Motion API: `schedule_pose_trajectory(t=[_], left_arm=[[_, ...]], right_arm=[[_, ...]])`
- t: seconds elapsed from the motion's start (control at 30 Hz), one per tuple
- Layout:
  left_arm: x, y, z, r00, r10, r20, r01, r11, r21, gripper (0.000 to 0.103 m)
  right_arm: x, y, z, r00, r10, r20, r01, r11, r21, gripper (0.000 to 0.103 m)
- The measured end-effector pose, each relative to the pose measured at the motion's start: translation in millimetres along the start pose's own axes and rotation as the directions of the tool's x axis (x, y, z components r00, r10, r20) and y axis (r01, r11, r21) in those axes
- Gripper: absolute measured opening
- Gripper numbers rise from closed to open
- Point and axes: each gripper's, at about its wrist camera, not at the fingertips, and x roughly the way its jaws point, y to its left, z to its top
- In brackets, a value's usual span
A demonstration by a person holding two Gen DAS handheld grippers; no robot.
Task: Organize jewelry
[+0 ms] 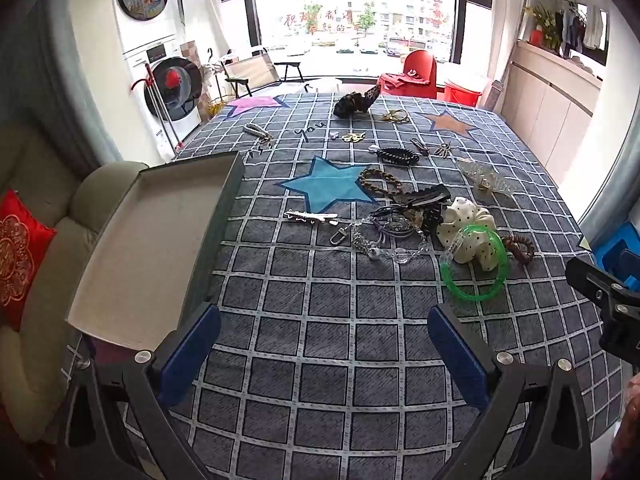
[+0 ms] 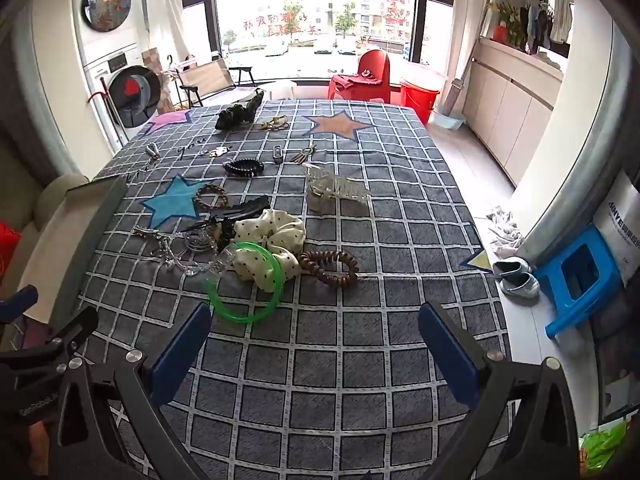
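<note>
My right tool [image 2: 308, 344] and left tool [image 1: 324, 344] both hang spread and empty over the surface [image 2: 360, 360] — the jewelry pile sits toward twelve o'clock, the open box [image 1: 152, 248] at nine. I'd take the green bangle [image 2: 244, 284] first, pinching its near rim squarely.

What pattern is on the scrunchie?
Cream scrunchie with small dark dots; clearest in the right wrist view.
</note>
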Motion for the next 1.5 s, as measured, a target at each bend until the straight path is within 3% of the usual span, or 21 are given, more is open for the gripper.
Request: schedule_pose_trajectory(t=[0.13, 1.5], left_arm=[[3, 6, -2, 0.999, -0.027, -0.026, 0.026, 0.999, -0.034, 0.103], [3, 14, 1, 0.999, 0.011, -0.031, -0.012, 0.999, -0.051, 0.103]], right_arm=[[-3, 2, 4, 1.0, -0.005, -0.005, 0.005, 1.0, 0.005, 0.103], [-4, 4, 3, 1.0, -0.017, 0.005, 0.017, 1.0, 0.0, 0.103]])
